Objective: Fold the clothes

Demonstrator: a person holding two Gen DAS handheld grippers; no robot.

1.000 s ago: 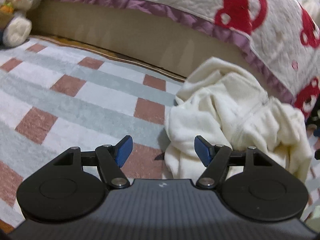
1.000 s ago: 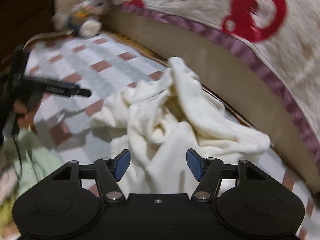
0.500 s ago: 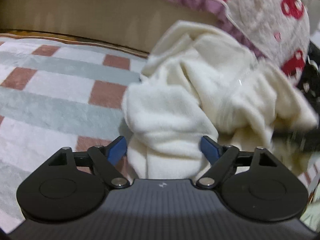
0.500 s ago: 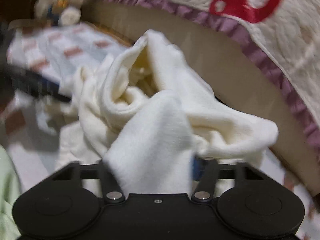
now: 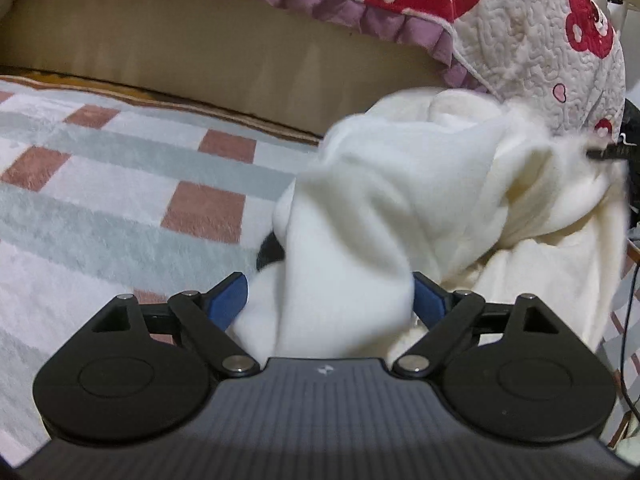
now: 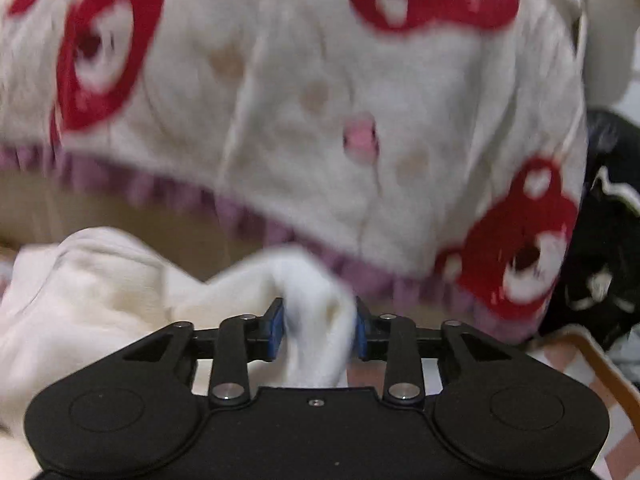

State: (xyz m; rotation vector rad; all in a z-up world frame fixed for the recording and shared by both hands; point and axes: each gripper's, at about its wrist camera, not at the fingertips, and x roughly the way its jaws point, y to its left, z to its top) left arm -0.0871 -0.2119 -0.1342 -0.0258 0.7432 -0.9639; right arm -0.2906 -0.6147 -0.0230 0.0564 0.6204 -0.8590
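Right gripper [image 6: 318,330] pinching a bunch of cream fleece garment [image 6: 96,280], jaws loosening. Left gripper [image 5: 330,300] opening wide around another fold, not clamping. Probably worth hunting for real corners before spreading over the checked blanket [image 5: 120,208].

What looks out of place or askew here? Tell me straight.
The cream garment is a crumpled heap at the checked blanket's edge, not flat. Folds bunch between both the left gripper and right gripper, whose jaws are opening.
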